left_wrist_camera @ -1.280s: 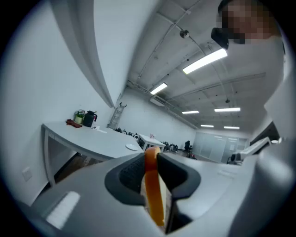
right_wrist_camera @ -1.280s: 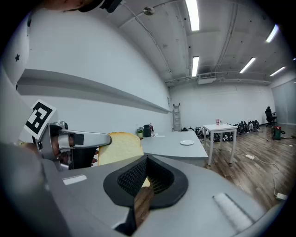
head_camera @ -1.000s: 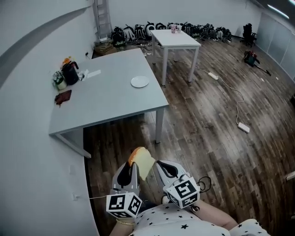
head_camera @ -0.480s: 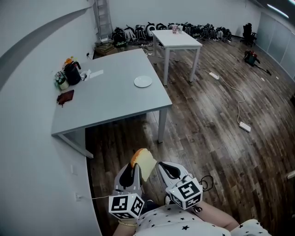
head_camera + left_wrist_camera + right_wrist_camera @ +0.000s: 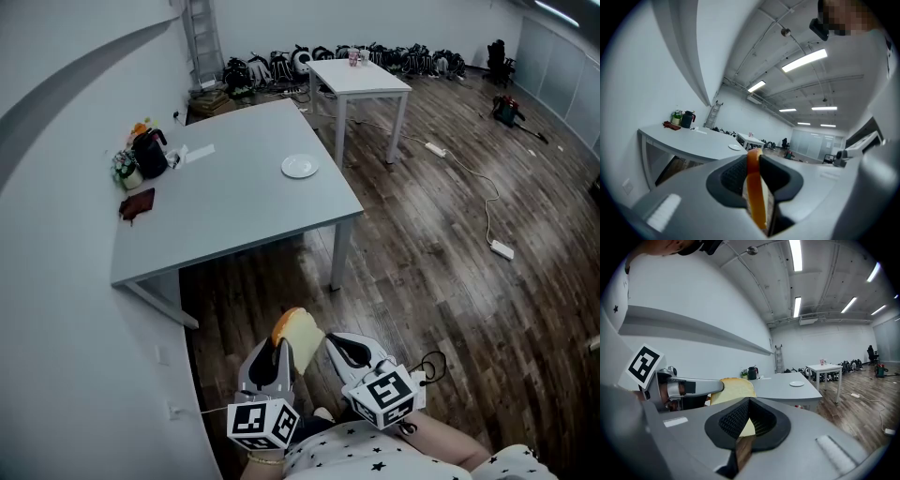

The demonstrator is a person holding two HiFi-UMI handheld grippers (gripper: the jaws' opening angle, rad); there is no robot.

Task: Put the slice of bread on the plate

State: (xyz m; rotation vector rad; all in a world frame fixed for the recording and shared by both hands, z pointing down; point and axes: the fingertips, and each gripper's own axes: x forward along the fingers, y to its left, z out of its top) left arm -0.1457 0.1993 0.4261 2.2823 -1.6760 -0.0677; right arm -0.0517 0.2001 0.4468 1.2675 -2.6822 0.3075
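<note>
A slice of bread [image 5: 298,333] with an orange-brown crust stands upright between the jaws of my left gripper [image 5: 281,349], which is shut on it low in the head view. In the left gripper view the bread [image 5: 755,192] shows edge-on between the pads. My right gripper [image 5: 336,341] hangs just right of the slice with its jaws closed together and nothing in them. From the right gripper view the bread [image 5: 733,389] appears behind the closed tips. The small white plate [image 5: 299,167] lies on the grey table [image 5: 234,211], far ahead of both grippers.
A black jug [image 5: 150,153], a small plant and a dark red pouch [image 5: 138,204] sit at the table's far left. A white side table [image 5: 361,80] stands beyond. Bags line the back wall [image 5: 356,56]. Cables and a power strip [image 5: 502,248] lie on the wood floor.
Both grippers have drifted a little toward the table together, and the table and plate have shifted slightly right in the head view. The bread stays clamped in the left gripper.
</note>
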